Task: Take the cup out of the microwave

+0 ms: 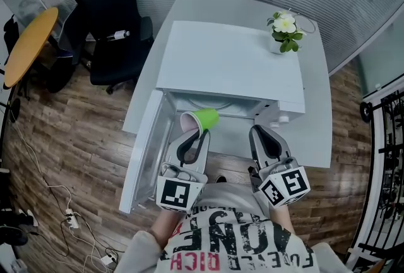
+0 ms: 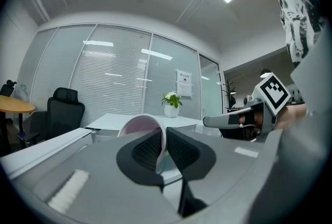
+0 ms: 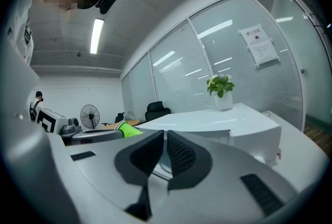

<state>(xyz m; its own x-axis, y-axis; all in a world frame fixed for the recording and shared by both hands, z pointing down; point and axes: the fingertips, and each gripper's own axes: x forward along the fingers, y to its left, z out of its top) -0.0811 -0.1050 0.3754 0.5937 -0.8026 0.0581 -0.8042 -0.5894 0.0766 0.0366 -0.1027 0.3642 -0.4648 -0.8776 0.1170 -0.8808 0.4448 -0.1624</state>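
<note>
A green cup (image 1: 206, 118) with a pink inside lies on its side in the air, just in front of the open white microwave (image 1: 233, 63). My left gripper (image 1: 200, 133) is shut on its rim, one pad inside and one outside. In the left gripper view the pink rim (image 2: 139, 125) stands pinched between the jaws of the left gripper (image 2: 165, 141). My right gripper (image 1: 257, 133) hovers to the right of the cup, level with it, shut with nothing in it. The right gripper view shows its closed jaws on the right gripper (image 3: 164, 146) and the green cup (image 3: 128, 130) off to the left.
The microwave door (image 1: 146, 148) hangs open to the left. A potted plant (image 1: 284, 30) stands on the white table (image 1: 319, 107) behind the microwave. A black office chair (image 1: 107, 19) and a round wooden table (image 1: 28, 44) are at the far left. Cables lie on the floor (image 1: 57, 202).
</note>
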